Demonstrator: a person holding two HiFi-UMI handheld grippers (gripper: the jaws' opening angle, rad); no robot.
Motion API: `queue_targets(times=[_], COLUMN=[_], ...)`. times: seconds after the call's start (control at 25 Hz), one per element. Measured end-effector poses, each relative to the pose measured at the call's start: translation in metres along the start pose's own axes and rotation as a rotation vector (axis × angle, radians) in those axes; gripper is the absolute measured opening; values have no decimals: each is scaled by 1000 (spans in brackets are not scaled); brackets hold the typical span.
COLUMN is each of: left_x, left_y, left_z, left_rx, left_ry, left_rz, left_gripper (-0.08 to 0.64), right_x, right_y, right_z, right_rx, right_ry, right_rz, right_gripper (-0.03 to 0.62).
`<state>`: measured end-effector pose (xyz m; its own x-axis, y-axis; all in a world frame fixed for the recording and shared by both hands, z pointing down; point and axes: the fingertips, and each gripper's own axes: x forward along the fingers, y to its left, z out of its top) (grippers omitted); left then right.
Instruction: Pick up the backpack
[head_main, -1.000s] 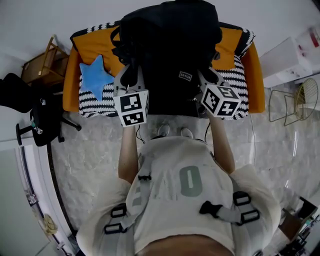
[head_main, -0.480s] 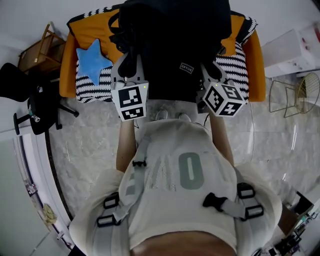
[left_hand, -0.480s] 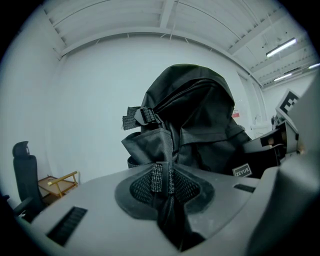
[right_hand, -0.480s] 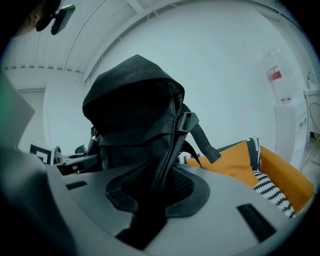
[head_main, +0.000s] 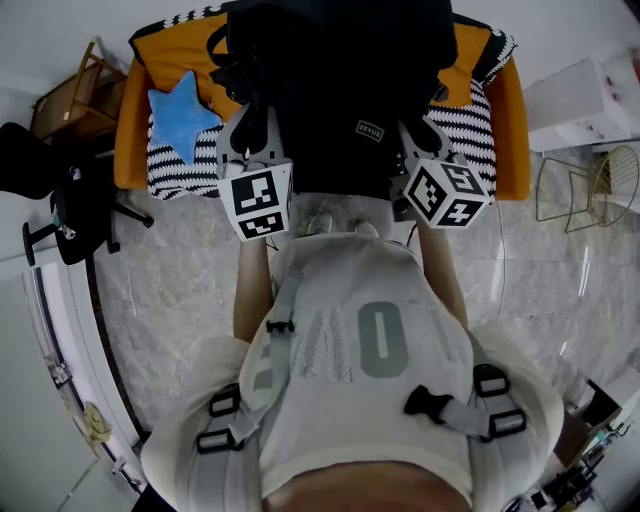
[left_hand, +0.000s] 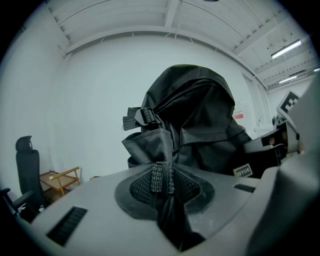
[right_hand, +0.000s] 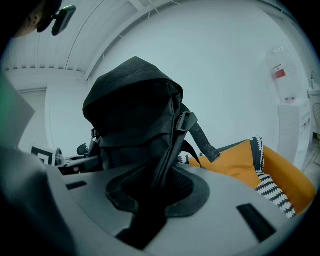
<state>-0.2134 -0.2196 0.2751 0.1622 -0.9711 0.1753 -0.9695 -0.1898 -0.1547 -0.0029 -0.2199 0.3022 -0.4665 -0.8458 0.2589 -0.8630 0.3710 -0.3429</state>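
The black backpack (head_main: 340, 90) hangs upright in front of me, over the orange sofa (head_main: 505, 120), held from both sides. My left gripper (head_main: 254, 118) is shut on a fold of fabric and webbing strap at the backpack's left side (left_hand: 165, 150); the pinched cloth runs down between the jaws of the left gripper (left_hand: 162, 182). My right gripper (head_main: 420, 130) is shut on the bag's right side edge, where dark fabric (right_hand: 165, 145) fills the gap of the right gripper (right_hand: 155, 185). A buckle strap (right_hand: 200, 137) dangles off the bag. The bag's underside is hidden.
A blue star cushion (head_main: 180, 118) and a black-and-white striped blanket (head_main: 465, 140) lie on the sofa. A black office chair (head_main: 60, 200) and a wooden stand (head_main: 70, 110) are at the left. A white cabinet (head_main: 590, 100) and a wire chair (head_main: 590, 200) are at the right.
The head view has shifted a little, so sofa and backpack sit higher in the picture. Both grippers keep their hold on the bag and have hardly moved.
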Motion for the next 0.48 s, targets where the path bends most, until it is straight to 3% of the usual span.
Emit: queue_targets(times=[0.48], left_x=[11], left_y=[8], left_z=[-4], left_rx=[-6], left_ry=[1], left_rz=[2], left_gripper=[77], right_x=[15], right_y=[-1], right_z=[0], right_rx=[0], right_ry=[8], right_rz=[5], right_gripper=[95])
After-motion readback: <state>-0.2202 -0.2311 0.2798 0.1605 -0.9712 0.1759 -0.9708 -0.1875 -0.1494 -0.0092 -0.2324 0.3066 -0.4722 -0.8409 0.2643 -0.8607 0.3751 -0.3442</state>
